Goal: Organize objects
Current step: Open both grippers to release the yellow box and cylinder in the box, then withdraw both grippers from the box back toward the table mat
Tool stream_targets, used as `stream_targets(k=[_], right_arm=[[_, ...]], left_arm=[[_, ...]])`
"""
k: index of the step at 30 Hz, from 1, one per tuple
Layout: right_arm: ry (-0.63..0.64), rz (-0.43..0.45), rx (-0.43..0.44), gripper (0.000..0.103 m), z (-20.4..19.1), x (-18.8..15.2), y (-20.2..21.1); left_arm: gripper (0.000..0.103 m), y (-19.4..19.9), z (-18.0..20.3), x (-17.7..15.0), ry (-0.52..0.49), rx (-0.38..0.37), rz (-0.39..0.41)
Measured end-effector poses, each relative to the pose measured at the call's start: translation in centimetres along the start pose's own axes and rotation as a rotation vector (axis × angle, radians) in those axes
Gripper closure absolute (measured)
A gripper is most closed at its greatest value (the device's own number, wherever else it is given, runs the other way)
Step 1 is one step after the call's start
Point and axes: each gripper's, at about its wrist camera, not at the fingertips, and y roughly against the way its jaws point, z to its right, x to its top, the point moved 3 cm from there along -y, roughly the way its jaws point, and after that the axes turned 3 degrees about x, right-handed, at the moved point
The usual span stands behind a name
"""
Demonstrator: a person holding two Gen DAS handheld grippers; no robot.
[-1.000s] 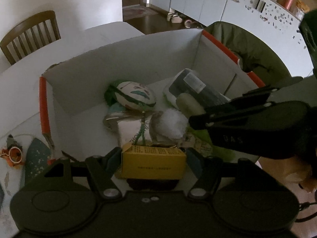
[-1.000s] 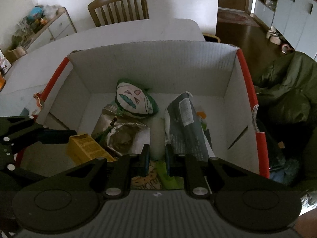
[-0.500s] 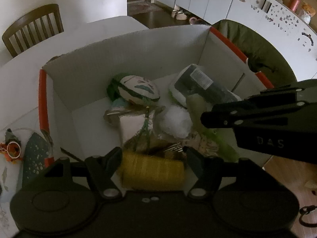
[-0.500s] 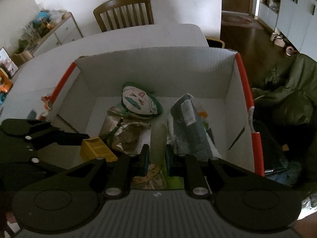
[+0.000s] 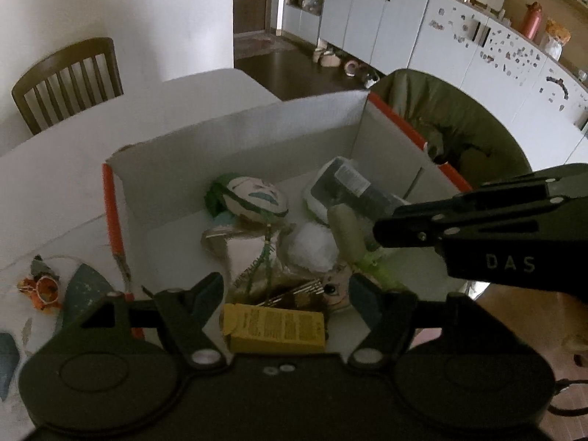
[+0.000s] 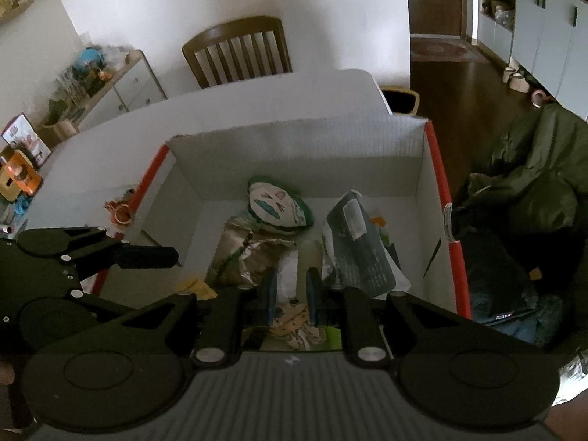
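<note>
A white cardboard box with orange edges point(image 5: 257, 136) point(image 6: 294, 154) stands on the table. Inside lie a painted mask point(image 5: 255, 200) point(image 6: 273, 204), a dark packet point(image 5: 352, 183) point(image 6: 358, 246), a foil bag point(image 6: 253, 253), a white fluffy ball point(image 5: 314, 248) and a yellow carton point(image 5: 275, 327) point(image 6: 194, 288). My left gripper point(image 5: 286, 290) is open above the box's near edge, the yellow carton lying free below it. My right gripper point(image 6: 290, 294) has its jaws nearly together and empty, above the box; it also shows in the left wrist view point(image 5: 459, 220).
An orange trinket point(image 5: 42, 286) point(image 6: 121, 213) and a teal patterned piece point(image 5: 84, 286) lie on the white table point(image 5: 55, 169) left of the box. A wooden chair point(image 6: 239, 49) stands behind the table. A green jacket point(image 6: 533, 183) lies right of the box.
My left gripper opened and let go of the yellow carton, which now lies in the box. Both grippers rose and drew back from the box.
</note>
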Motion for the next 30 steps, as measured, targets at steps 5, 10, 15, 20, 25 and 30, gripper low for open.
stream_targets(k=[5,10,15,20,25,30], right_arm=[[0.008,0.028,0.003,0.087,-0.9,0.0,1.5],[0.012,0.061,0.013,0.083,-2.2,0.0,3.2],[-0.001,0.101,0.029,0.073,-3.5,0.2,4.7],[-0.007,0.122,0.034,0.072,-5.1,0.2,5.6],[-0.003,0.158,0.028,0.044,-7.3,0.2,6.1],[0.032,0.164,0.04,0.042,-10.5,0.4,6.0]], left_arm=[[0.027,1.9,-0.6,0.0,0.016,-0.008,0.031],[0.026,4.6,-1.7,-0.1,0.035,-0.008,0.078],[0.026,7.4,-3.1,-0.3,0.049,-0.004,0.129],[0.023,9.5,-5.2,-0.7,0.081,0.012,0.155],[0.02,11.6,-8.0,-1.4,0.103,0.024,0.194],[0.016,13.1,-10.9,-2.1,0.127,0.043,0.223]])
